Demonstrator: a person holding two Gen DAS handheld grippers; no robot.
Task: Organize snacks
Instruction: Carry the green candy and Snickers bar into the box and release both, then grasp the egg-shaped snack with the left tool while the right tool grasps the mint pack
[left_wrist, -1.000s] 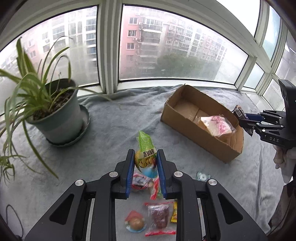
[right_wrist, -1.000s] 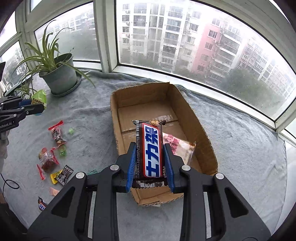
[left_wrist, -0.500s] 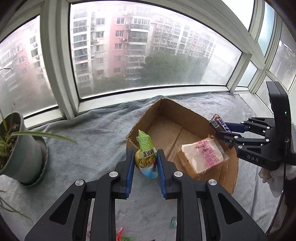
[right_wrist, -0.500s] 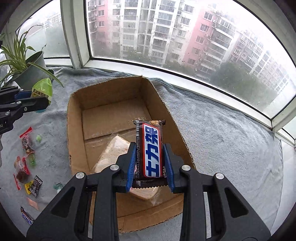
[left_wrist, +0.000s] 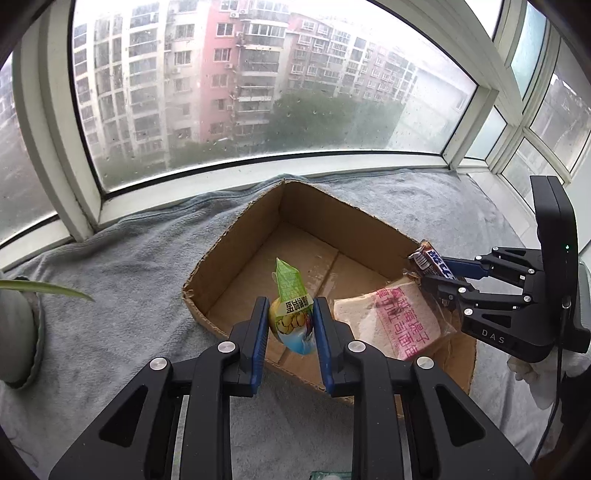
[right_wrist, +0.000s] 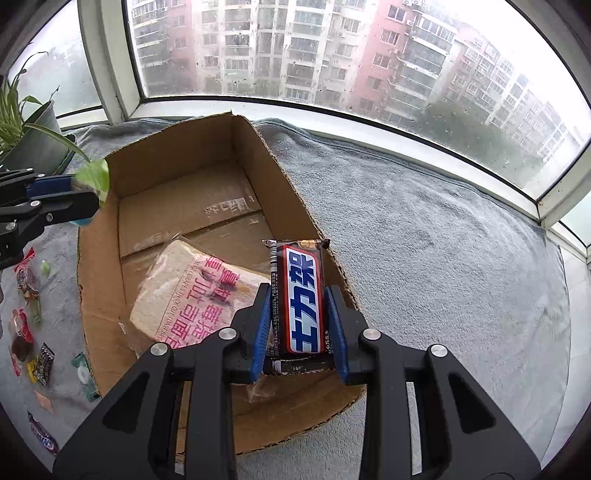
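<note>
At the far left a potted plant (right_wrist: 35, 136) stands by the window, with loose small snacks (right_wrist: 31, 325) scattered on the grey blanket (right_wrist: 424, 240) nearer in. The left gripper (left_wrist: 289, 325) hangs over the near-left edge of the cardboard box (left_wrist: 236, 254); its jaws are opening, with a green-topped snack packet (left_wrist: 290, 314) upright between them. Inside the box lies a wrapped bread slice (right_wrist: 192, 295). To its right, the right gripper (right_wrist: 299, 325), jaws also opening, has a dark chocolate bar (right_wrist: 301, 295) between them above the box's right side.
</note>
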